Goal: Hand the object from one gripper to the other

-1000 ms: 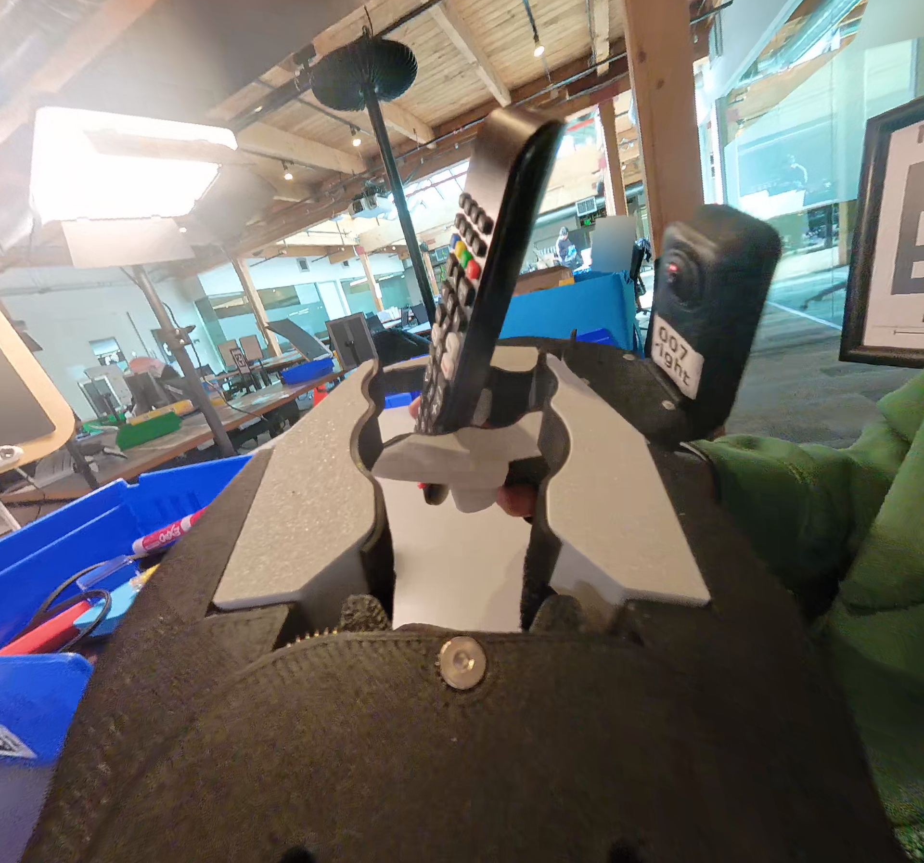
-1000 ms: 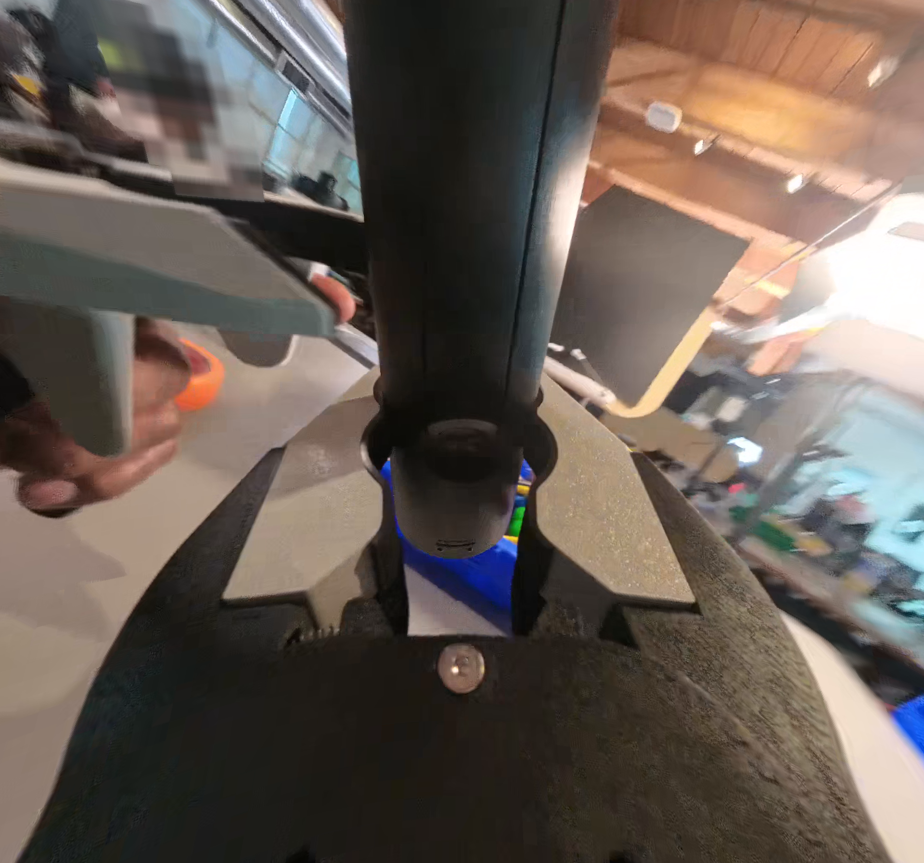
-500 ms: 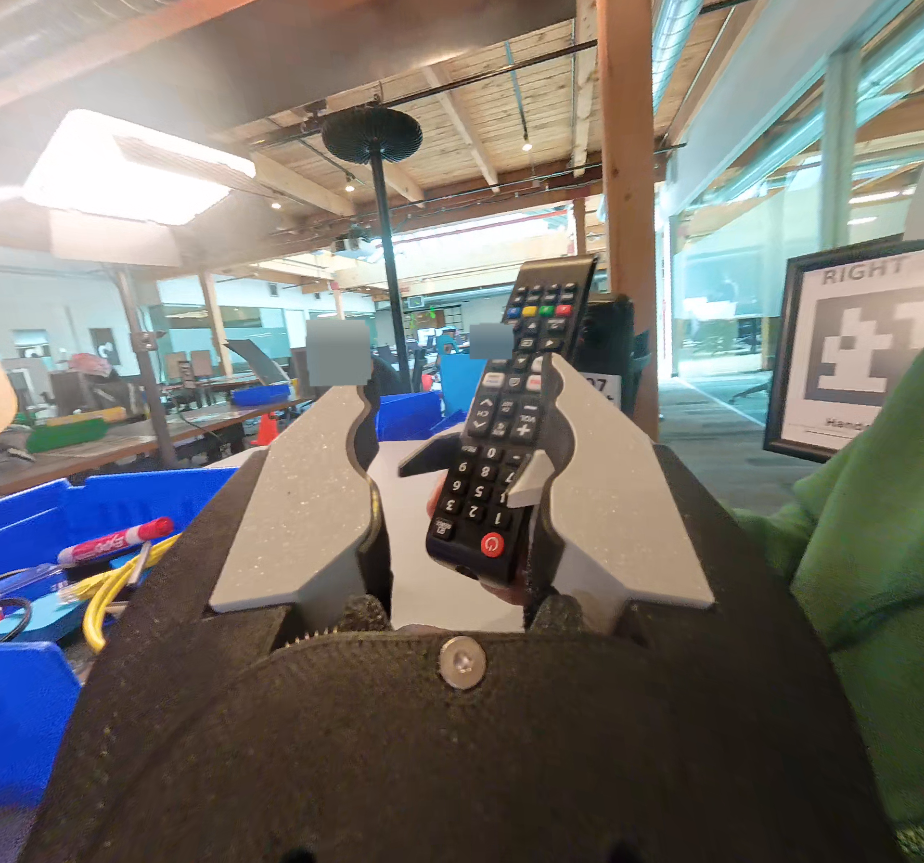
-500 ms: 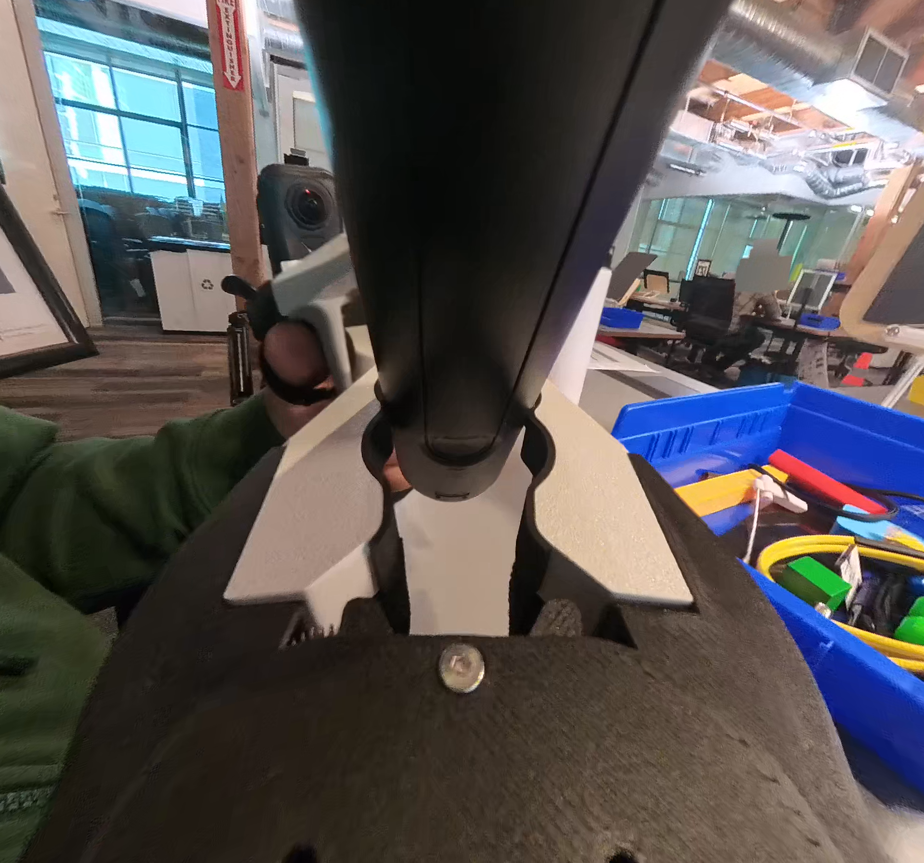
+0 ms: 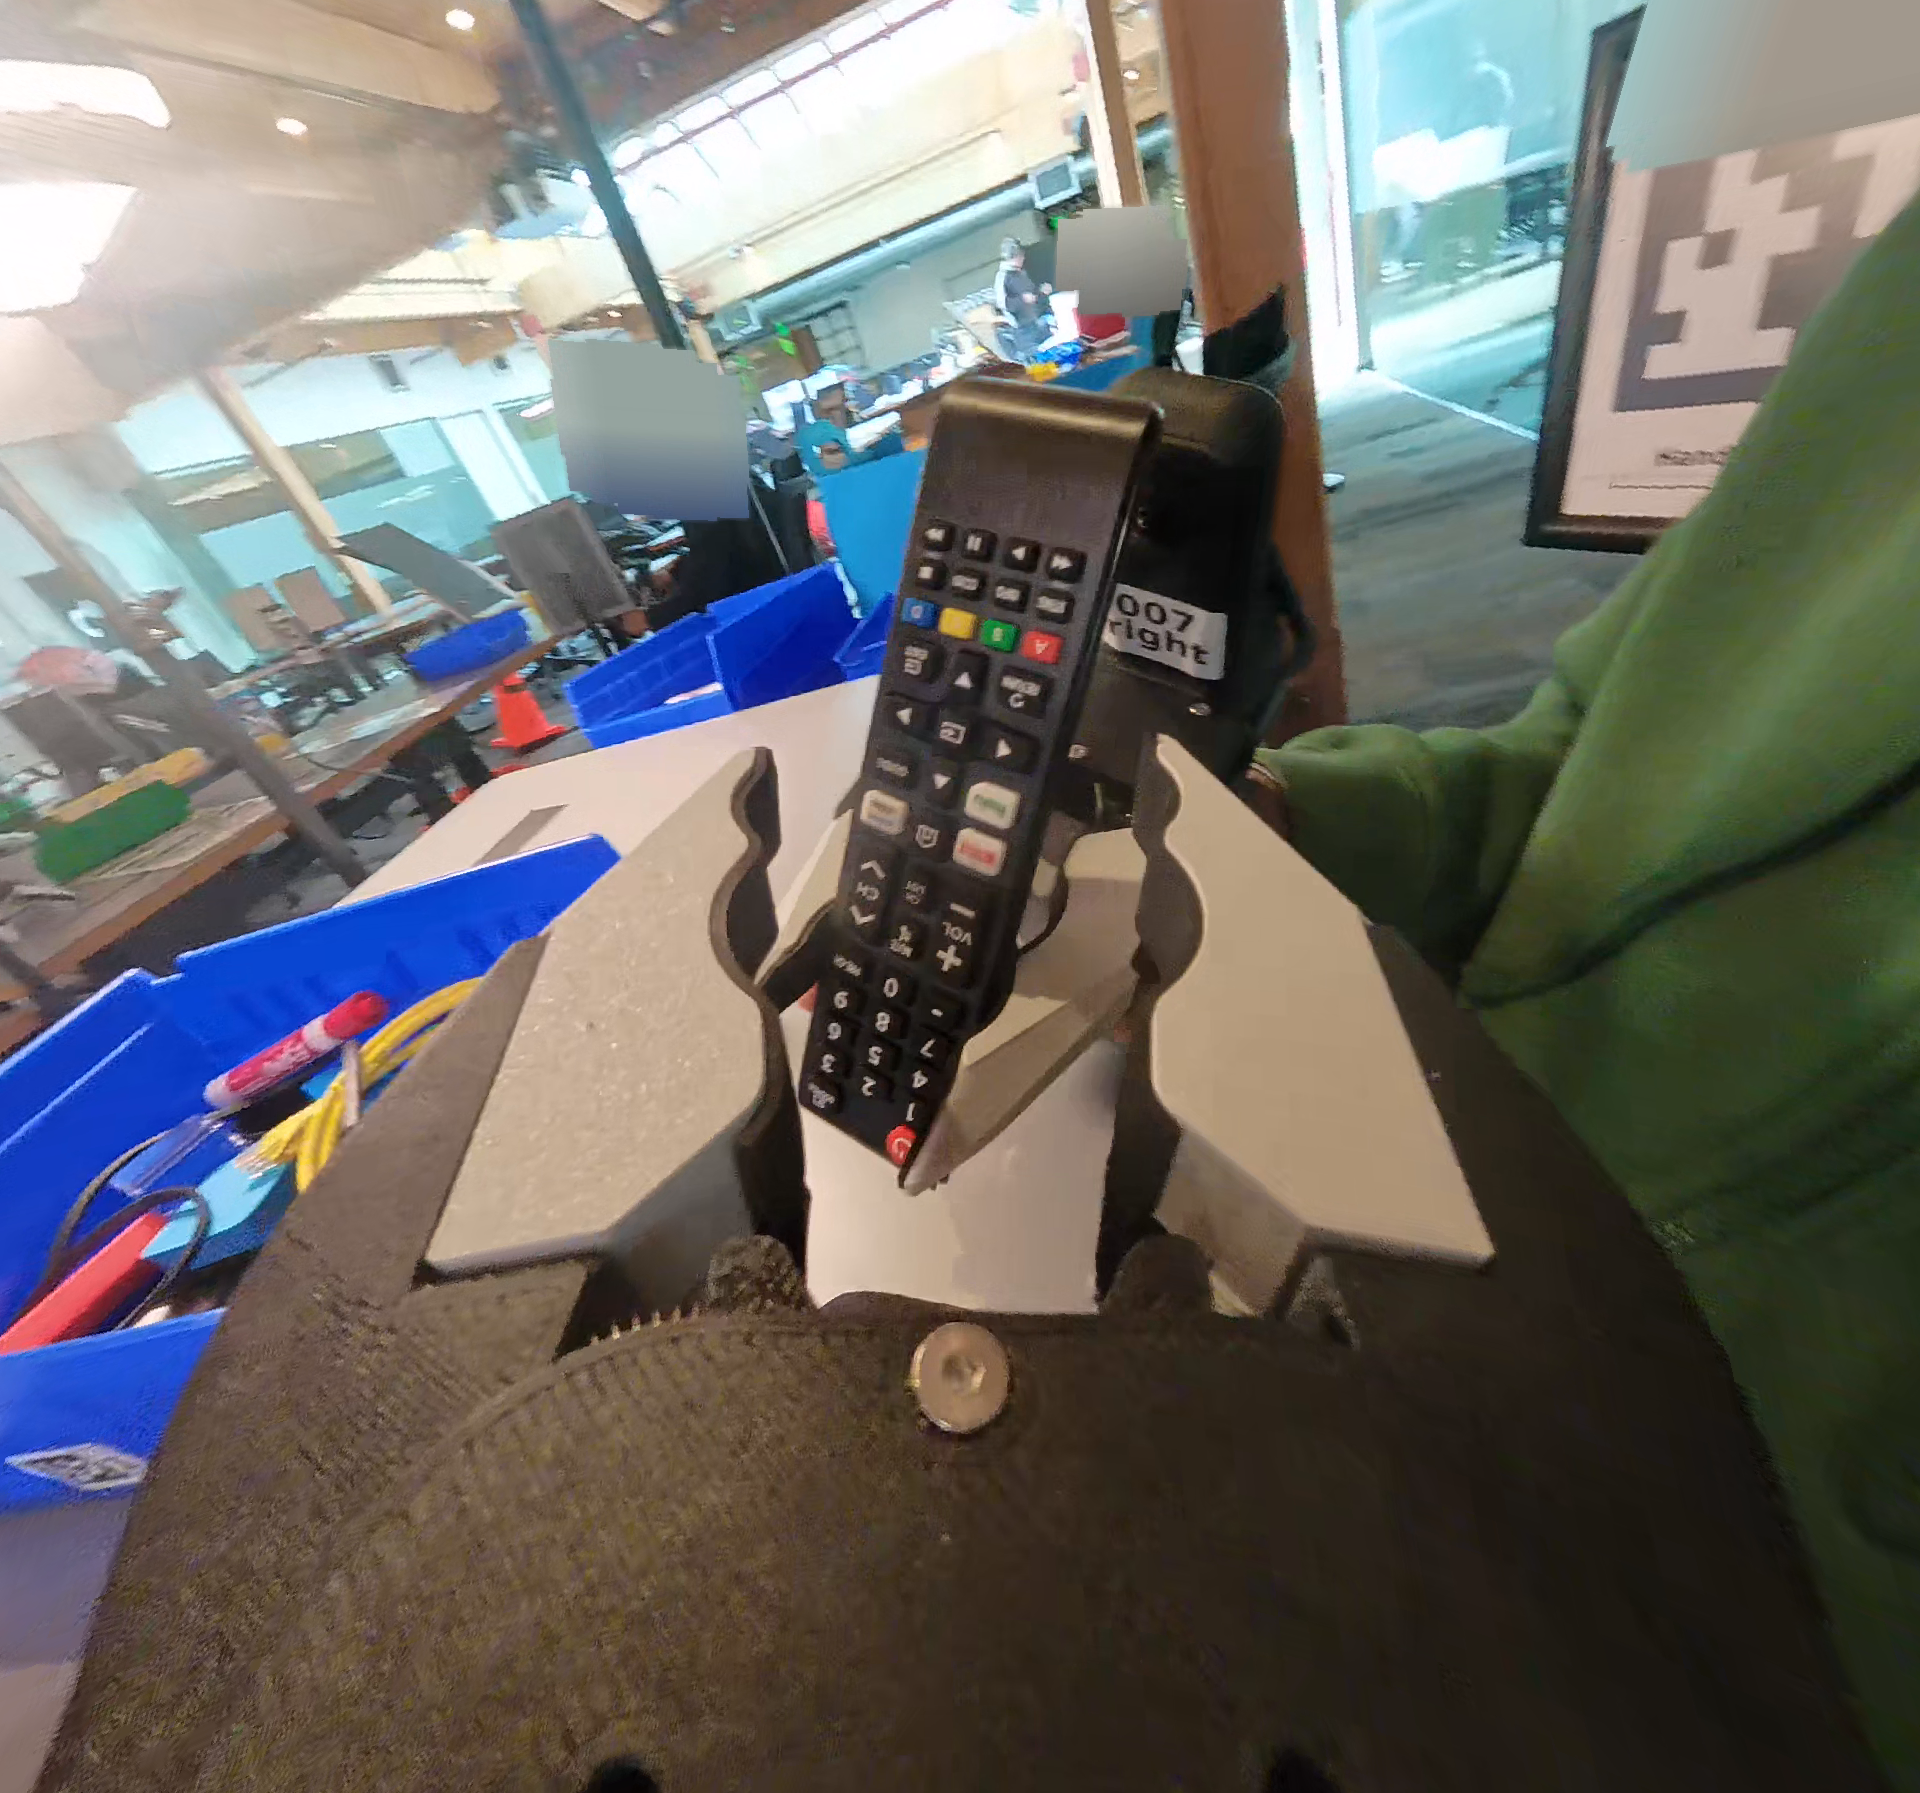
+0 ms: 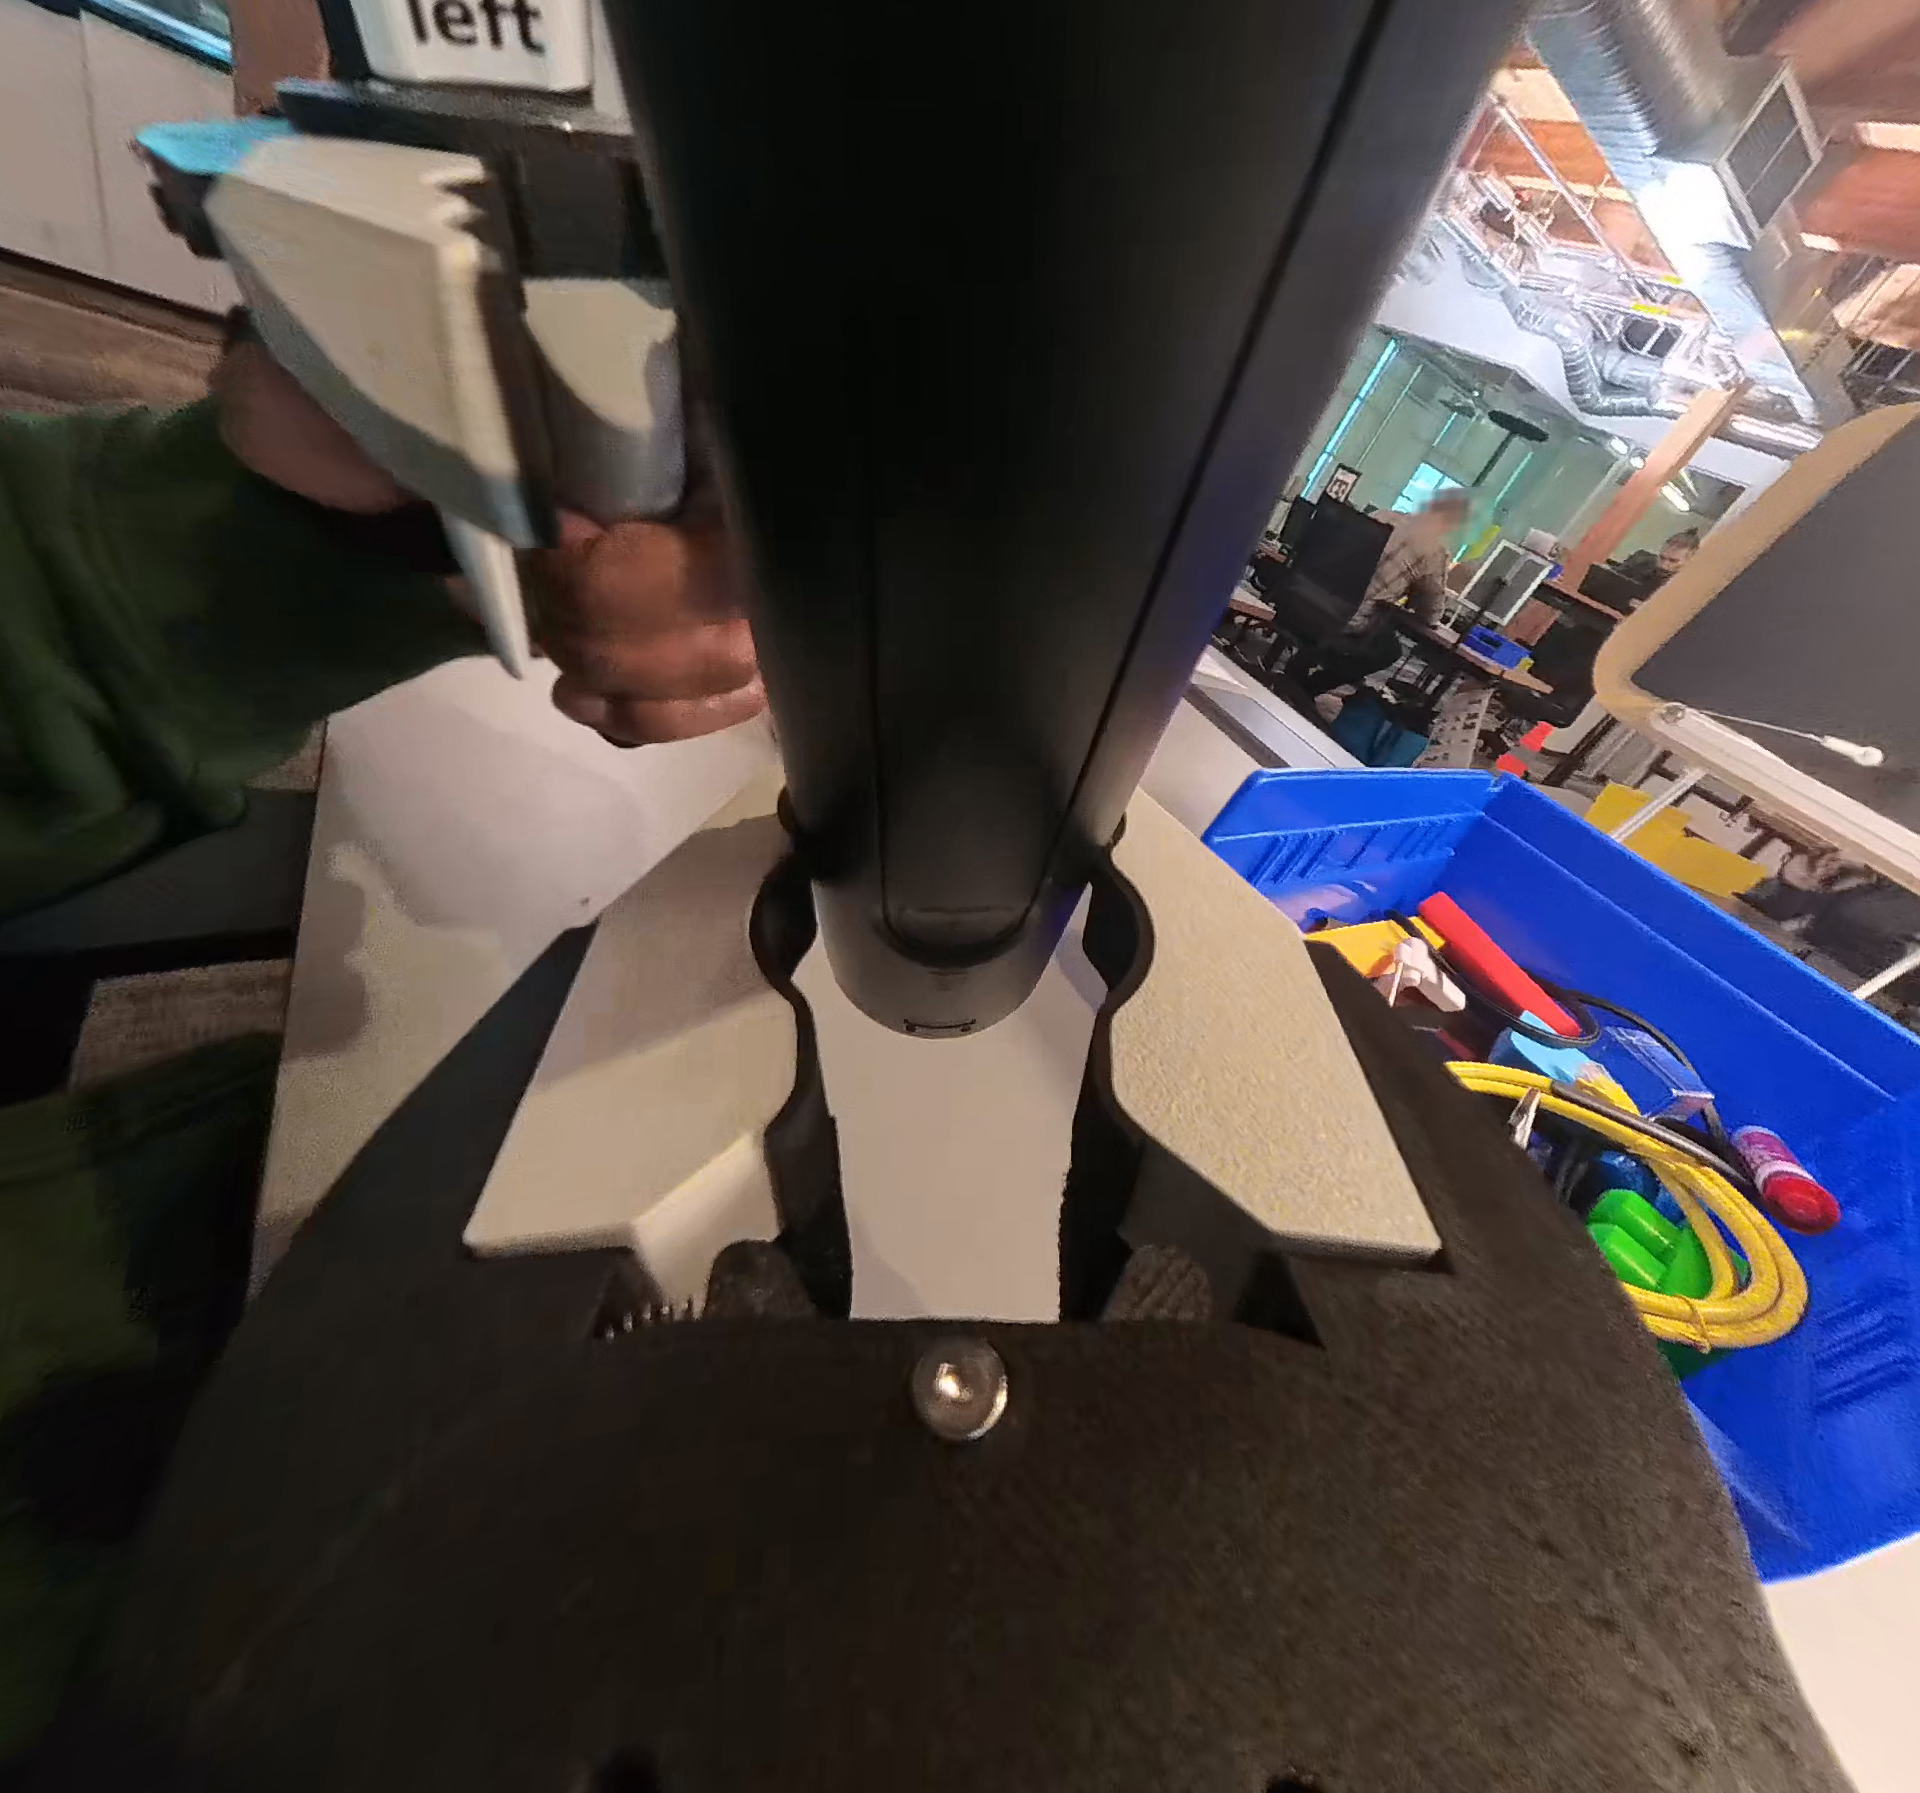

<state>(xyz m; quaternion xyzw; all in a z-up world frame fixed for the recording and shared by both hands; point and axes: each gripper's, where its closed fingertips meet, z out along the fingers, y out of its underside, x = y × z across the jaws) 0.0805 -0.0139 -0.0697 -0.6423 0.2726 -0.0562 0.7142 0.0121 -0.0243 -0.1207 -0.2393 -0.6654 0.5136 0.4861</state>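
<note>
A black remote control (image 5: 966,808) stands upright with its buttons facing my left wrist camera. My right gripper (image 6: 945,808) is shut on its lower end, and the remote's plain back (image 6: 987,341) fills the upper middle of the right wrist view. The right gripper's grey fingers (image 5: 1070,1005) show clamped on the remote in the left wrist view. My left gripper (image 5: 961,767) is open, and the remote's lower half stands in the gap between its fingers, close to the left one. The left gripper also shows at the upper left of the right wrist view (image 6: 416,341).
A blue bin (image 5: 343,954) holding a yellow cable, a marker and small items sits on the white table (image 5: 644,787); it also shows in the right wrist view (image 6: 1662,922). A green sleeve (image 5: 1714,860) is at the right. More blue bins and desks stand behind.
The remote has turned its button face toward the left camera and moved from the right finger into the middle of the open left gripper's gap. The right gripper stays shut on it.
</note>
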